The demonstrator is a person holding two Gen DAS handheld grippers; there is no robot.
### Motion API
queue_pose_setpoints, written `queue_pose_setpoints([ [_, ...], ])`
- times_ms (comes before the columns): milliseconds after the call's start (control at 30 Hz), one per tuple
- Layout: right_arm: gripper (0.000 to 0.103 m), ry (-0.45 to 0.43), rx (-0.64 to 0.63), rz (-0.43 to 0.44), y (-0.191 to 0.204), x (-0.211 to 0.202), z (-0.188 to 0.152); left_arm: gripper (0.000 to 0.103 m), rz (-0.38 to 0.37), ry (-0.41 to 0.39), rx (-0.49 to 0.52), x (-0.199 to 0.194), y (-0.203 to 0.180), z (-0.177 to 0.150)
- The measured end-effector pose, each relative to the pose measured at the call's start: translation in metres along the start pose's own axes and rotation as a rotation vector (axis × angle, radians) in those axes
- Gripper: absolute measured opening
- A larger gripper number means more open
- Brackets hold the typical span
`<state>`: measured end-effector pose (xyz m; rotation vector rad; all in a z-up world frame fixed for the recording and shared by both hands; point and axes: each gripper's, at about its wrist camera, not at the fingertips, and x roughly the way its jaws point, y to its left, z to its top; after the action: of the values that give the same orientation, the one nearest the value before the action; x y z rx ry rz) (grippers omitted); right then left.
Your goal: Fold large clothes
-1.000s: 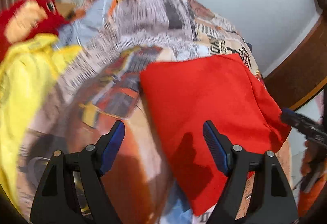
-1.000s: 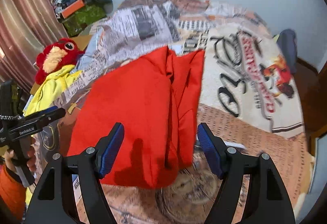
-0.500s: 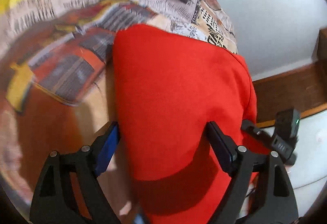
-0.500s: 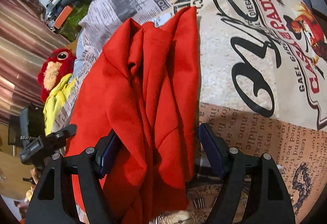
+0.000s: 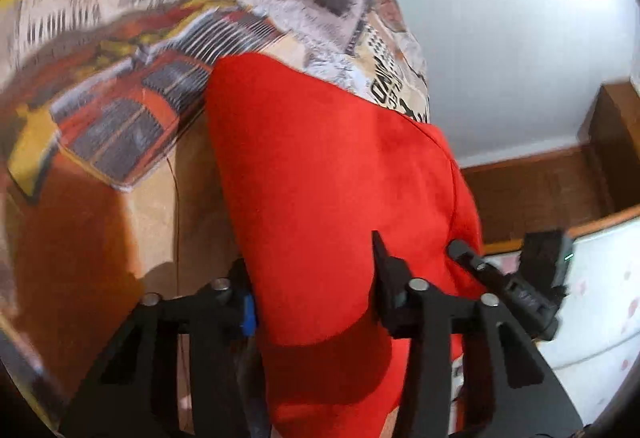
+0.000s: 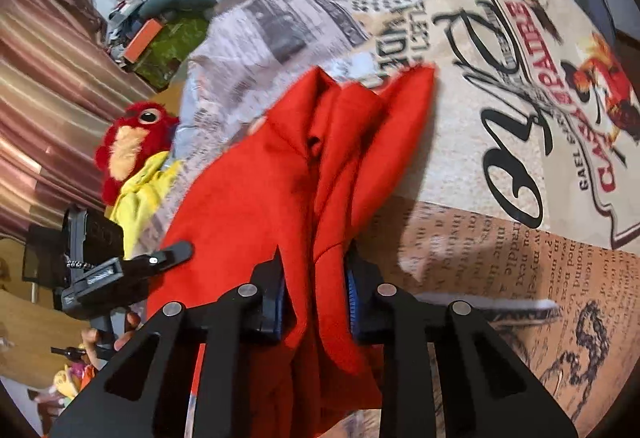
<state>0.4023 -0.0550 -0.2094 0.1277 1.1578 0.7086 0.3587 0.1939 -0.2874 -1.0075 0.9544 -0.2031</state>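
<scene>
Here, nearest the right wrist view, the right tool (image 6: pixel 316 306) is closing on a bunched edge of the red garment (image 6: pixel 256 206), with several gathered layers of cloth between its blue pads and apparently already pinched. In the left wrist view the left tool (image 5: pixel 316 302) is closing too, straddling the garment's near edge; its pad on the bedspread side sits against the cloth, the other presses into the fabric, so it reads as a grip, though its far side is partly hidden by the cloth.

The garment lies on the bed, on a bedspread (image 6: pixel 500 258) printed with newspaper text and poster lettering. It already looks narrowed lengthwise (a long red strip with pleats running away from the right tool), so I judge at least one fold to be in place. Both near corners are now taken up, which suggests the next fold will carry this end over toward the far end. That fold, and any smoothing and squaring afterwards, are left to do; the far end is rumpled and uneven.

Farther off, beside the garment, lie a yellow cloth (image 6: pixel 140 194) and a red plush toy (image 6: pixel 132 146), then a heap of clutter (image 6: pixel 160 26) by the striped curtain (image 6: pixel 44 78).
</scene>
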Motion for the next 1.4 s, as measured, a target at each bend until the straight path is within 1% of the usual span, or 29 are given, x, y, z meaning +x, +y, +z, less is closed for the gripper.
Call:
queue_pose_setpoints([
  [67,0.020,-0.011,-0.047,-0.021,0.021,-0.006,-0.002,0.040,0.042,0.000,0.062,-0.011,-0.015,0.001],
  [133,0.020,-0.023,-0.096,-0.046,0.044,-0.009,-0.003,0.040,0.048,-0.003,0.088,-0.024,-0.020,0.003],
  [233,0.020,-0.052,-0.154,-0.074,0.073,-0.015,-0.003,0.040,0.052,-0.039,0.123,-0.053,-0.029,0.013],
  [367,0.020,-0.091,-0.186,-0.051,0.099,-0.014,0.007,0.040,0.071,-0.107,0.175,-0.101,-0.032,0.035],
  [433,0.020,-0.104,-0.186,-0.042,0.110,-0.010,0.015,0.040,0.094,-0.131,0.203,-0.116,-0.034,0.048],
  [567,0.020,-0.134,-0.195,-0.016,0.133,0.013,0.032,0.040,0.157,-0.162,0.253,-0.134,-0.030,0.079],
  [733,0.020,-0.131,-0.178,0.010,0.141,0.055,0.051,0.040,0.221,-0.164,0.269,-0.124,-0.006,0.114],
  [800,0.020,-0.125,-0.165,0.012,0.138,0.075,0.054,0.040,0.235,-0.171,0.268,-0.115,0.011,0.123],
  [867,0.020,-0.107,-0.143,0.015,0.131,0.102,0.055,0.040,0.261,-0.159,0.242,-0.097,0.035,0.134],
  [933,0.021,-0.066,-0.114,0.014,0.120,0.128,0.054,0.040,0.292,-0.127,0.214,-0.079,0.056,0.138],
  [1000,0.021,-0.009,-0.080,-0.009,0.109,0.150,0.051,0.042,0.339,-0.072,0.182,-0.055,0.081,0.138],
  [1033,0.021,0.025,-0.064,-0.032,0.100,0.164,0.046,0.047,0.358,-0.068,0.181,-0.049,0.088,0.136],
  [1067,0.022,0.039,-0.067,-0.071,0.095,0.171,0.042,0.049,0.362,-0.083,0.195,-0.048,0.093,0.134],
  [1100,0.023,0.049,-0.082,-0.094,0.092,0.173,0.038,0.051,0.337,-0.093,0.206,-0.051,0.096,0.131],
  [1133,0.025,0.056,-0.095,-0.093,0.089,0.174,0.035,0.052,0.316,-0.089,0.204,-0.053,0.097,0.130],
  [1167,0.026,0.059,-0.102,-0.097,0.086,0.172,0.033,0.052,0.312,-0.085,0.201,-0.055,0.097,0.129],
  [1233,0.040,0.055,-0.096,-0.112,0.082,0.164,0.032,0.054,0.345,-0.079,0.228,-0.057,0.093,0.126],
  [1300,0.049,0.050,-0.095,-0.156,0.082,0.155,0.031,0.057,0.400,-0.081,0.270,-0.060,0.085,0.118],
  [1333,0.052,0.051,-0.100,-0.181,0.083,0.152,0.030,0.059,0.423,-0.082,0.286,-0.062,0.082,0.115],
  [1400,0.054,0.050,-0.110,-0.214,0.081,0.147,0.027,0.061,0.475,-0.080,0.325,-0.065,0.074,0.103],
])
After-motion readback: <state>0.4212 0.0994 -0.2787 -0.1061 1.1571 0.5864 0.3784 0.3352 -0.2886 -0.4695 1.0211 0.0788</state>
